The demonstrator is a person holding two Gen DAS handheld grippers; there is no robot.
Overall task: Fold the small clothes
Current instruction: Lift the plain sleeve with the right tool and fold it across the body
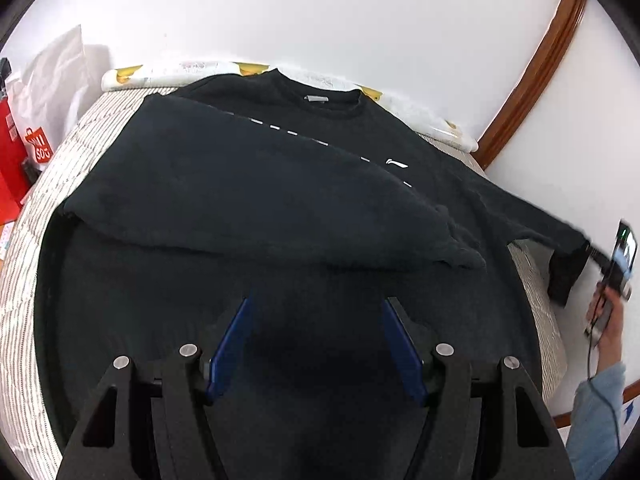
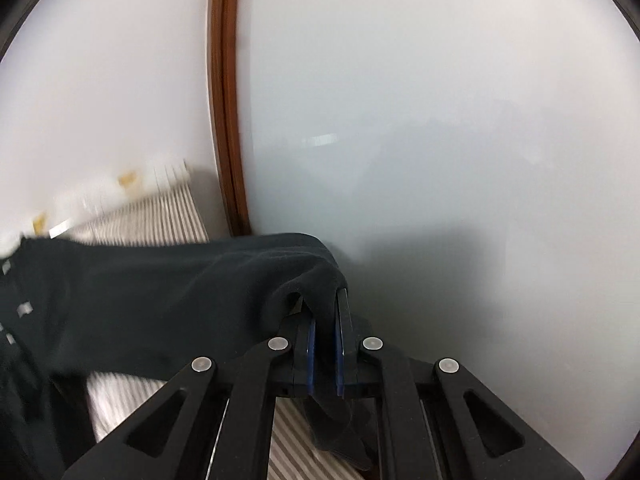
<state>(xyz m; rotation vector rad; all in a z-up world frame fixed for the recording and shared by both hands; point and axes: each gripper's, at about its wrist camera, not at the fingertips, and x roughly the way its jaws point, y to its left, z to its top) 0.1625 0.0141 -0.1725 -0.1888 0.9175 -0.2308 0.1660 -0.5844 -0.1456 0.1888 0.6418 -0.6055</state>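
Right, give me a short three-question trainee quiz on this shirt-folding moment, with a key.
1. True or false: the right gripper is shut on the black sweatshirt's right sleeve.
2. Which gripper has nothing between its fingers? A) left gripper B) right gripper
3. Fill in: the other sleeve lies folded across the sweatshirt's ____.

Key: 1 true; 2 A; 3 chest, it covers part of the white dashed print while the collar stays uncovered.
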